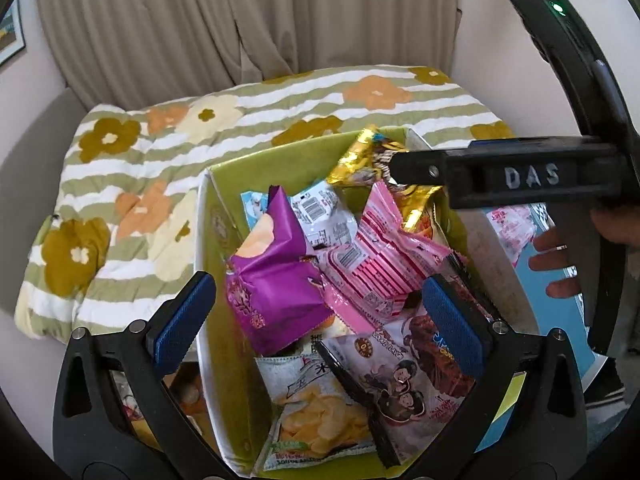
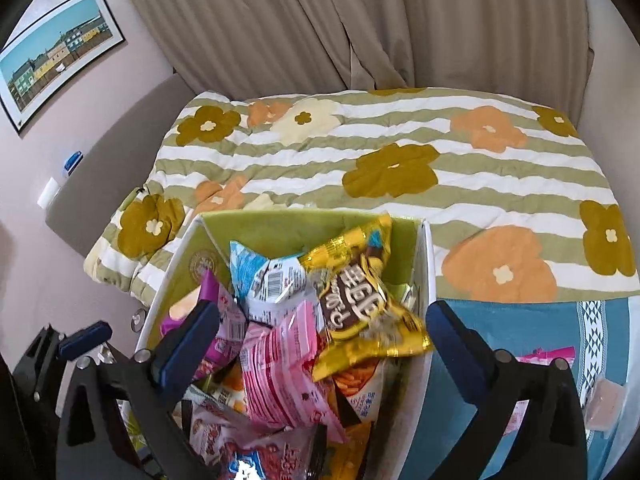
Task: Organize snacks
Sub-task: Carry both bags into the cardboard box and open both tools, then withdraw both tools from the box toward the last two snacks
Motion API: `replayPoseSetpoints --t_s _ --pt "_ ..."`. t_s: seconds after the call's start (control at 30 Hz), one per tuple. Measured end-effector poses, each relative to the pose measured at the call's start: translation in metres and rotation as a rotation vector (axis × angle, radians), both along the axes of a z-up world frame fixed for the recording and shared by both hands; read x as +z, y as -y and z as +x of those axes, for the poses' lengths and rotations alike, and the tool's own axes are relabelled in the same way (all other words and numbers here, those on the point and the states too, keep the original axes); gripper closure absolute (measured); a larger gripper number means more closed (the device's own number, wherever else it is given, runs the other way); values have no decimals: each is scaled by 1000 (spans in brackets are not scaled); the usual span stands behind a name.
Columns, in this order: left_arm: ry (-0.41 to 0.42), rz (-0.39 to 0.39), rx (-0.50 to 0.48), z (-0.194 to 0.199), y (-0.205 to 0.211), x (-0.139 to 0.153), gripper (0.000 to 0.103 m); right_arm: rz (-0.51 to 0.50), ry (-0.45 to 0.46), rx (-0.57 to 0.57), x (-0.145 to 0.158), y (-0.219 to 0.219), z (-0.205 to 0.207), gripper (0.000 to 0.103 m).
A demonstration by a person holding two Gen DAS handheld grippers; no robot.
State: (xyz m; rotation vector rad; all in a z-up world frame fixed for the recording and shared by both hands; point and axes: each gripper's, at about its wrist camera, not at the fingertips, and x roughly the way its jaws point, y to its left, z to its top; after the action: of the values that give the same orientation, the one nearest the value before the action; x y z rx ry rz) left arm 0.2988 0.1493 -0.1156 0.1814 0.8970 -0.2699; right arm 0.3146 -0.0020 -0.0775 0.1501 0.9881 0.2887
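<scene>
Most snack packets already fill the green-lined cardboard box (image 2: 280,228) beside the quilted floral blanket (image 2: 400,152): purple crinkled foil bag (image 1: 272,288), pink film pack (image 2: 276,364), gold glossy pouch (image 2: 360,300) topmost. Left tool (image 1: 316,316) and right tool (image 2: 324,344) gape empty; a few packets remain on the blue cloth (image 2: 520,328).

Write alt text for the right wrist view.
Open right tongs hover over a green-lined box heaped with snack packets, a gold packet topmost above a pink one. Behind lies a flowered striped quilt before beige curtains.
</scene>
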Motion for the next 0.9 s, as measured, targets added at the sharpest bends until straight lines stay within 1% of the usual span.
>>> replayPoseSetpoints --t_s 0.13,0.23,0.43,0.53,0.63,0.77,0.9 --pt "3 5 15 -5 -1 1 1 -14 22 5 2 0 -9 0" --pt "16 8 32 -12 0 7 1 -5 35 15 8 1 -15 0" --pt "68 7 75 -36 13 29 1 16 96 23 33 13 -41 0" --pt "98 11 85 -49 31 40 1 23 133 23 48 26 -58 0" --pt "115 -4 88 -61 55 49 1 16 162 10 61 46 -77 0" --pt "132 -22 70 -76 97 56 1 16 189 -28 74 85 -102 0" --pt "139 -29 41 -86 138 58 1 -5 199 -89 79 132 -128 0"
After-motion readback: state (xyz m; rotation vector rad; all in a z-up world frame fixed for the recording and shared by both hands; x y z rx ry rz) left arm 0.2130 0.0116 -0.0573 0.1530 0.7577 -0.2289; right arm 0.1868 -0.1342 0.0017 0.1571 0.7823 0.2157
